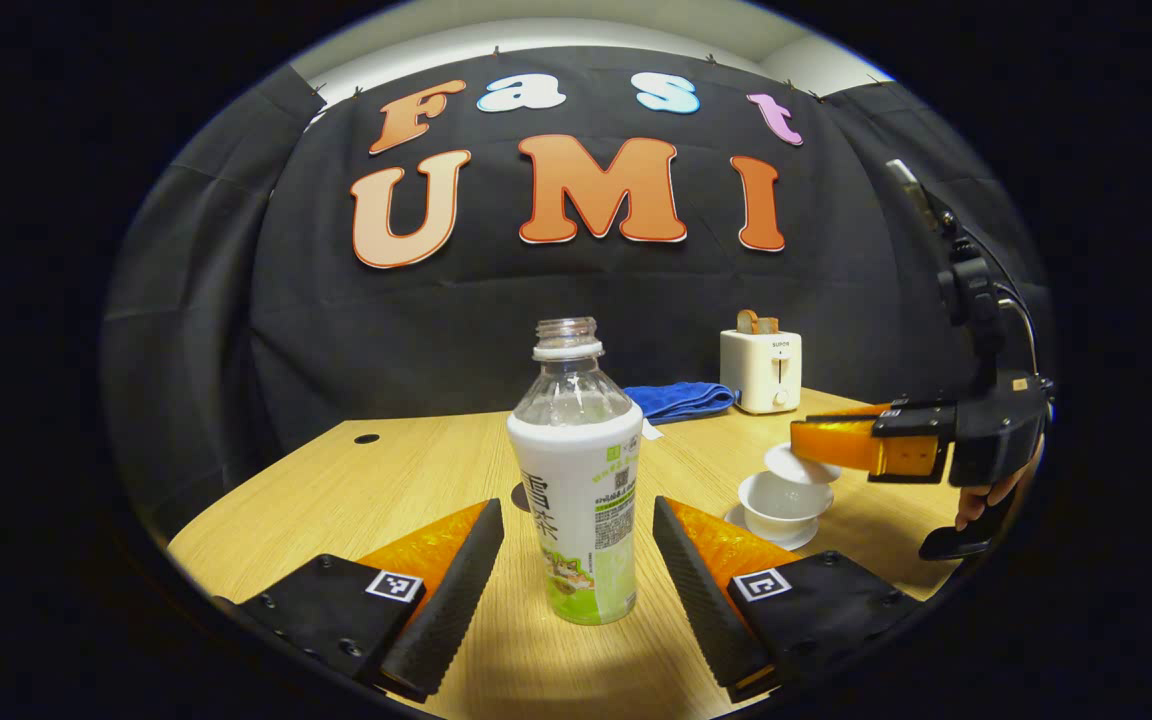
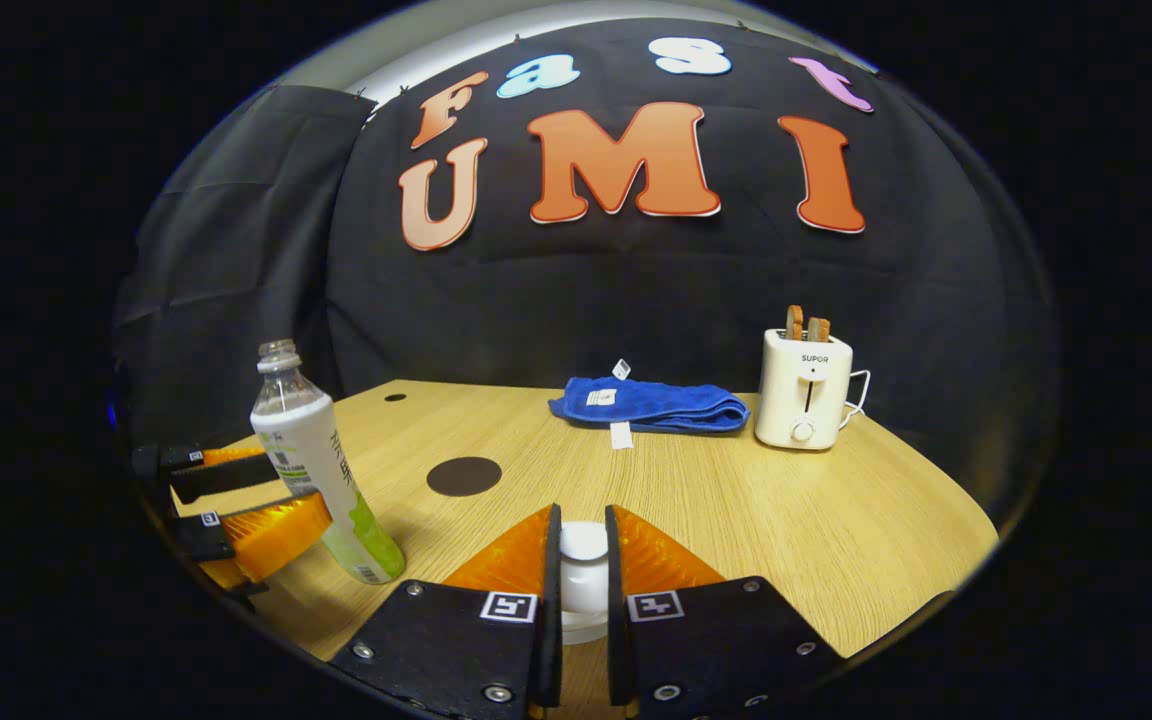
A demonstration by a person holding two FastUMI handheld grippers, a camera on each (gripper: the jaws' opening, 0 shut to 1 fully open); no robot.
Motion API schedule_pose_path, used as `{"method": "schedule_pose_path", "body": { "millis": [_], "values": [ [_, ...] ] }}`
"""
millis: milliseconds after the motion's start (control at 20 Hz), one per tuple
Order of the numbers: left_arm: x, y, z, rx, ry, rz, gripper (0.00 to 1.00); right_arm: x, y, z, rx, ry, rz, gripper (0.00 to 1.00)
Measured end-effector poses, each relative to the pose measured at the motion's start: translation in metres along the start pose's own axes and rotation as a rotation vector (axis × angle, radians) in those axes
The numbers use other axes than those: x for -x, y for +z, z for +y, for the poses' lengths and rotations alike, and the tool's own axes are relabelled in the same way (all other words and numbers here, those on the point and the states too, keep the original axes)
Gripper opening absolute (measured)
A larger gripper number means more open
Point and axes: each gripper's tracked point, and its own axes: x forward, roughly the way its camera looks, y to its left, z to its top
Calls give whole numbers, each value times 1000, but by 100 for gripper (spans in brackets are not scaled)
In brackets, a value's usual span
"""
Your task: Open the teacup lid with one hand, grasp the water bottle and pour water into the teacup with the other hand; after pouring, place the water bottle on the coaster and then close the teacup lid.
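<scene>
On the left, the left gripper (image 1: 576,560) is spread wide around the uncapped water bottle (image 1: 576,480), which stands upright on the wooden table (image 2: 836,520), fingers not touching it. Farther back lies the dark coaster (image 2: 464,476). To the right, the right gripper (image 2: 583,580) pinches the teacup lid (image 2: 584,575), tilted just above the open teacup (image 1: 784,505).

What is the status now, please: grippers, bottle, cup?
Left gripper open, straddling uncapped water bottle. Right gripper shut on teacup lid, lifted off teacup. Coaster free.
</scene>
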Motion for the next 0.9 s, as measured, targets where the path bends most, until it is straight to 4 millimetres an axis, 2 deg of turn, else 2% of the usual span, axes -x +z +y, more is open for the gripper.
{"method": "schedule_pose_path", "body": {
  "millis": [100, 150, 200, 350, 400, 600, 750, 900],
  "values": [
    [-6, -7, -2, 4, -9, 22, 96, 8, 11, -6, -23, -10, -30, 19],
    [-8, -11, -1, 8, -6, 33, 94, 13, 17, -9, -32, -11, -45, 18],
    [-9, -12, -1, 14, -4, 41, 85, 17, 21, -10, -36, -7, -56, 18],
    [-16, -19, -1, 33, -1, 55, 85, 25, 32, -22, -40, -27, -89, 18],
    [-18, -19, 1, 42, 4, 55, 74, 28, 34, -24, -42, -32, -94, 18],
    [-22, -17, 7, 68, 14, 48, 69, 36, 33, -34, -43, -49, -101, 18],
    [-22, -11, 16, -25, 52, 39, 65, 42, 34, -40, -47, -64, -107, 18],
    [-23, -3, 24, -172, 104, 25, 66, 50, 37, -51, -34, -100, -119, 18]
  ]
}}
